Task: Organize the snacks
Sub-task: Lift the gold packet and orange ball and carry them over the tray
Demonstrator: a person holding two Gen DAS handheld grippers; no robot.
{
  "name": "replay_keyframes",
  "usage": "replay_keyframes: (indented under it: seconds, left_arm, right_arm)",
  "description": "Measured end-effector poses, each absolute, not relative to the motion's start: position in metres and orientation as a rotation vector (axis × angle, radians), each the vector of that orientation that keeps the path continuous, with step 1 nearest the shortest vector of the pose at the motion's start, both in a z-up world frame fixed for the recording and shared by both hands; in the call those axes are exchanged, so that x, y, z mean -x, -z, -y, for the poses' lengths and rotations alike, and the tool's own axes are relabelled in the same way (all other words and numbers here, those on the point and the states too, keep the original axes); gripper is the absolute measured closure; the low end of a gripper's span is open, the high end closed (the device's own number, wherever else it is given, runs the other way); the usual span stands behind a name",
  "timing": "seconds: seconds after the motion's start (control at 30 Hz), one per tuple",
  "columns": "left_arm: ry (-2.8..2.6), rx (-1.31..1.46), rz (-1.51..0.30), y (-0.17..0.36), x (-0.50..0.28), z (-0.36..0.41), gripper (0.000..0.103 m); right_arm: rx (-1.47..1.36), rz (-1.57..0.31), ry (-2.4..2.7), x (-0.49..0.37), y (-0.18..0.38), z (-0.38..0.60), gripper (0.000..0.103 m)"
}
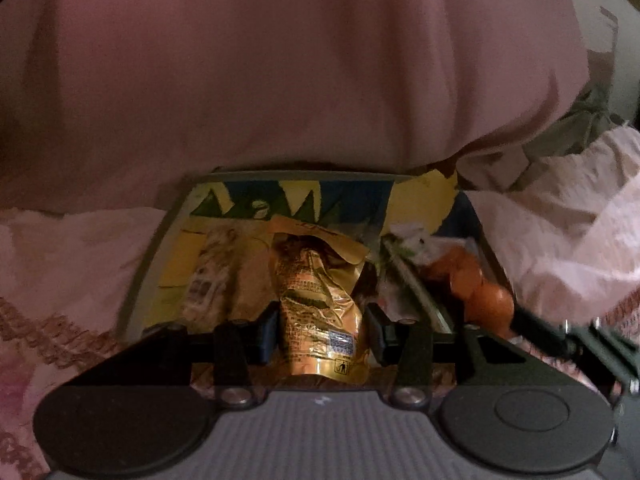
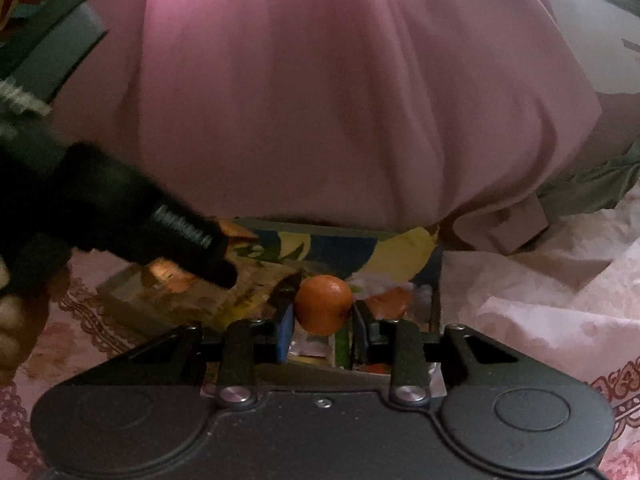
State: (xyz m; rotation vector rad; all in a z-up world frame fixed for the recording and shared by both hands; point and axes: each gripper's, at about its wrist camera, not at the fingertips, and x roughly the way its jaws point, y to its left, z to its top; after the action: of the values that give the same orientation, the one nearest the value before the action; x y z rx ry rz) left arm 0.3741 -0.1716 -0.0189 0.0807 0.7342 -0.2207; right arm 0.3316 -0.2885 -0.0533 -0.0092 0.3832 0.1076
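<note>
My left gripper (image 1: 322, 328) is shut on a crinkled golden snack packet (image 1: 320, 300), held above an open box (image 1: 138, 276) with a yellow, blue and green lining. Other wrappers lie in the box beneath the packet. My right gripper (image 2: 322, 316) is shut on a round orange (image 2: 323, 304), just over the right part of the same box (image 2: 437, 292). In the left wrist view that orange (image 1: 492, 300) shows at the right, with the right gripper (image 1: 538, 332) behind it. In the right wrist view the left gripper (image 2: 180, 236) is a dark blur over the box's left side.
A large pink cloth (image 1: 300, 72) hangs close behind the box and fills the upper view. The box rests on a pale patterned bedcover (image 2: 540, 280) with lace trim. A hand (image 2: 10, 320) shows at the far left edge. More wrappers and orange items fill the box's right end.
</note>
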Motion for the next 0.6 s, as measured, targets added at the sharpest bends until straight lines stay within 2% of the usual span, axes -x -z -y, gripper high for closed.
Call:
replay_keyframes:
  seconds: [0.27,0.6]
  left_arm:
    - [0.222,-0.051,-0.773,0.030,-0.414,0.184,0.054]
    - [0.222,-0.048,-0.798,0.043,-0.424,0.188,0.053]
  right_arm:
    - [0.055,-0.391,-0.109,-0.343,0.067,0.283,0.069]
    - [0.062,-0.426,-0.116,-0.351,0.076,0.280,0.069]
